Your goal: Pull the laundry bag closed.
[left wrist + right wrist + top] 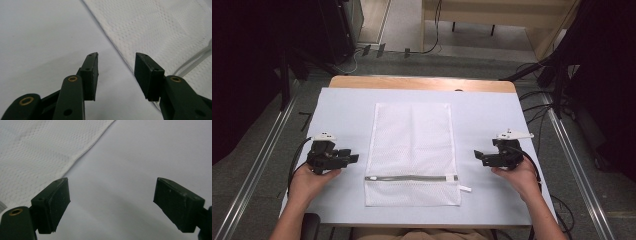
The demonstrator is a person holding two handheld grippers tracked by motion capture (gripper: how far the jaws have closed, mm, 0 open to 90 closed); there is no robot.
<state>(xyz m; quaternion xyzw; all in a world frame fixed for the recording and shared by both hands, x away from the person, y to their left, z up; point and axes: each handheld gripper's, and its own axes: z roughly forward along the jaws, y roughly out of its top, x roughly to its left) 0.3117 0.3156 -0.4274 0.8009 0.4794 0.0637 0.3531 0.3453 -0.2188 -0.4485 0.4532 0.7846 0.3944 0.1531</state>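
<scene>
A white mesh laundry bag (412, 150) lies flat in the middle of the table, its grey zipper (411, 177) running across near the front end. My left gripper (354, 156) rests on the table just left of the bag, jaws open and empty, pointing at the bag's left edge (120, 50). My right gripper (477, 156) sits just right of the bag, jaws wide open and empty. The bag's mesh (37, 150) lies at the upper left of the right gripper view. The zipper's end (197, 60) shows at the right of the left gripper view.
A pale blue-white mat (342, 115) covers the wooden table (422, 82). A small white pull tab (465, 188) sticks out at the zipper's right end. Dark stands and cables (557, 85) surround the table on the floor.
</scene>
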